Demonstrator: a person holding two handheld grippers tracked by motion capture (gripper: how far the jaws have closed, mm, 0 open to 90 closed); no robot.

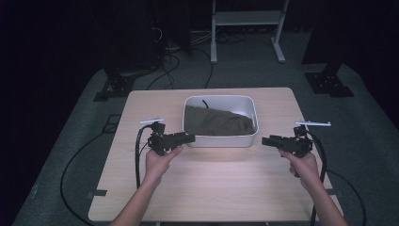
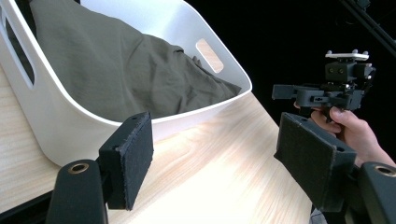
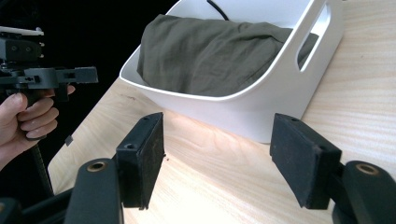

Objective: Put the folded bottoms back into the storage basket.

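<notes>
In white bin [image 1: 221, 139], unlabelled olive cloth [image 1: 216, 121]

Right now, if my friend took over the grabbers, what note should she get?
Left gripper: open, holding nothing, at the near left corner of the tub, jaws pointing toward the middle of the table.
Right gripper: open, holding nothing, off the tub's near right corner, jaws pointing back at the left one.
White tub: sits on the wooden table, on the far half.
Green cloth: bunched up inside the tub, with something thin and black poking up behind it.
Done: nothing grabbed.
Left: probably reach in, grip the cloth and lift it out.
</notes>
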